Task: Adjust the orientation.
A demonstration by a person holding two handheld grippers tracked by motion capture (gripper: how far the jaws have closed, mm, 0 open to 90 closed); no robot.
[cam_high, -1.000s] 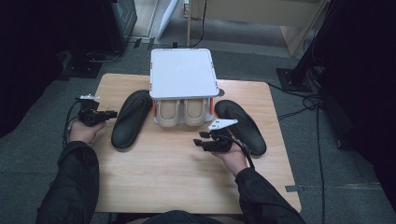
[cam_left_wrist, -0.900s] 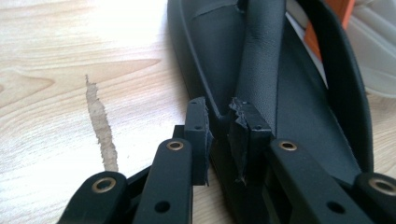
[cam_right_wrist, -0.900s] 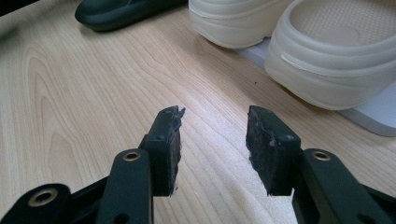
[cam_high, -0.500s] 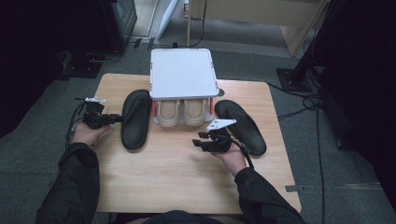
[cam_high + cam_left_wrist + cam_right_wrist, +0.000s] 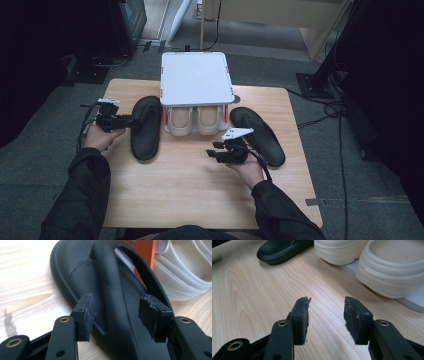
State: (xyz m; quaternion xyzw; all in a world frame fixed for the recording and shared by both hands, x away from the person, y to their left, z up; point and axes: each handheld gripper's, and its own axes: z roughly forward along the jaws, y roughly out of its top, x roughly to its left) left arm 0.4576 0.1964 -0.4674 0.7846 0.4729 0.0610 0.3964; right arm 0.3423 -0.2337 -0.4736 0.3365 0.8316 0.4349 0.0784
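My left gripper (image 5: 116,312) is spread wide over the strap of the black slipper (image 5: 146,127) near the desk's (image 5: 190,185) left edge; my right gripper (image 5: 326,317) hangs parted, holding nothing. Closing off-centre, I'd likely catch only sole and flip it

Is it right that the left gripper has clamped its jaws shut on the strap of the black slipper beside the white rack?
Not quite. The left gripper is open: in the left gripper view its jaws stand apart on either side of the strap of the black slipper, not closed on it. The slipper does lie beside the white rack.
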